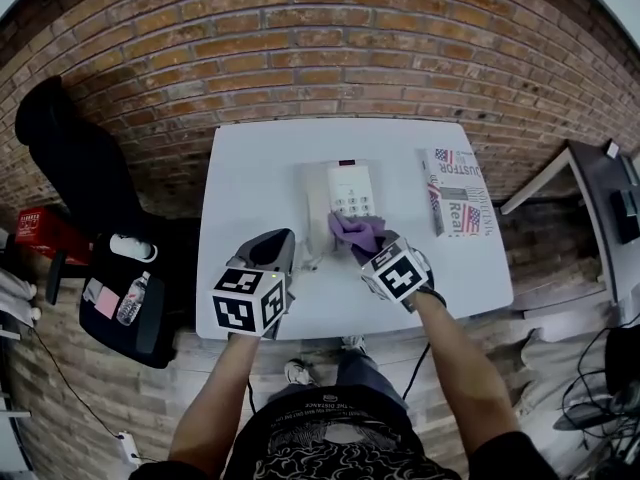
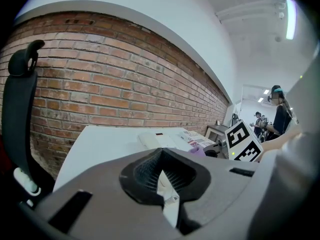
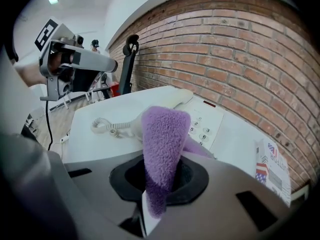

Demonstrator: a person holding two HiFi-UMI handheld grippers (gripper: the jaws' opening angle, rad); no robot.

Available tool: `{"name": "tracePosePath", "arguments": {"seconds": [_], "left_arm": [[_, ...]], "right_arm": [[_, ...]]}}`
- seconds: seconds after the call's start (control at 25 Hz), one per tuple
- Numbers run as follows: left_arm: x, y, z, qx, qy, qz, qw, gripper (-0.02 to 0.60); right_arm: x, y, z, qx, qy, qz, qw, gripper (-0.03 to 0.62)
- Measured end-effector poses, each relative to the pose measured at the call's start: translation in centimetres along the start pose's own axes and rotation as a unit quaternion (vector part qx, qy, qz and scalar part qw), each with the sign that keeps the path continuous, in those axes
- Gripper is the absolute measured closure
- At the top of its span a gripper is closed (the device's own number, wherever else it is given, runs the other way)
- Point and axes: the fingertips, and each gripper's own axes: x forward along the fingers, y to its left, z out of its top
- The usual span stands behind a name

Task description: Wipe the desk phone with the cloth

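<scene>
My bare forearms (image 1: 218,393) stretch forward side by side: left hand-held gripper (image 1: 277,246) with jaws closed on nothing, right hand-held gripper (image 1: 378,248) pinching the purple cloth (image 1: 352,232).

The cloth (image 3: 162,134) is purple. The phone (image 1: 352,190) and bench (image 1: 250,178) are white; the wall (image 1: 320,38) is red brick.

The white rectangular surface (image 1: 250,178) stands against a brick wall. A white desk phone (image 1: 352,190) lies on it near the middle. The handset (image 1: 318,218) rests along the phone's left side, and the coiled cord (image 3: 105,125) trails from it onto the bare top. A folded newspaper (image 1: 455,193) lies flat just right of the phone.
</scene>
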Motion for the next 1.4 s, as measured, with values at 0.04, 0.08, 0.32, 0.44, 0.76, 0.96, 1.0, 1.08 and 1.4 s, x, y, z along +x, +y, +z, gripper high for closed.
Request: {"name": "tracePosePath", "arguments": {"seconds": [0.04, 0.08, 0.32, 0.44, 0.76, 0.96, 1.0, 1.08, 1.4], "left_arm": [[-0.1, 0.0, -0.1, 0.001, 0.0, -0.002, 1.0, 0.577], [-0.3, -0.1, -0.1, 0.002, 0.0, -0.004, 1.0, 0.577], [-1.1, 0.0, -0.6, 0.003, -0.001, -0.01, 0.9999, 0.577], [-1.3, -0.2, -0.8, 0.004, 0.0, -0.013, 0.9999, 0.577], [-0.4, -0.6, -0.5, 0.001, -0.003, -0.017, 0.9999, 0.577], [0.8, -1.0, 0.0, -0.004, -0.005, -0.015, 0.9999, 0.577], [1.0, -1.0, 0.2, -0.005, -0.006, -0.014, 0.9999, 0.577], [1.4, -0.9, 0.6, -0.007, -0.009, -0.009, 0.9999, 0.577], [2.6, 0.0, 1.4, -0.018, -0.012, 0.02, 0.9996, 0.577]], "right_arm": [[-0.1, 0.3, -0.2, 0.0, 0.002, 0.002, 1.0, 0.549], [-0.2, 0.6, -0.4, 0.001, 0.004, 0.004, 1.0, 0.549], [-0.6, 2.1, -1.8, 0.003, 0.017, 0.01, 1.0, 0.549], [-0.8, 2.3, -2.2, 0.006, 0.018, 0.009, 1.0, 0.549], [-3.3, 0.5, -1.3, -0.007, 0.008, -0.005, 1.0, 0.549], [-5.7, -2.3, 1.5, -0.011, -0.022, -0.014, 1.0, 0.549], [-6.0, -2.9, 2.3, -0.013, -0.029, -0.015, 0.999, 0.549], [-6.6, -3.9, 4.0, -0.024, -0.041, -0.016, 0.999, 0.549], [-6.4, -6.3, 11.6, -0.083, -0.088, 0.0, 0.993, 0.549]]}}
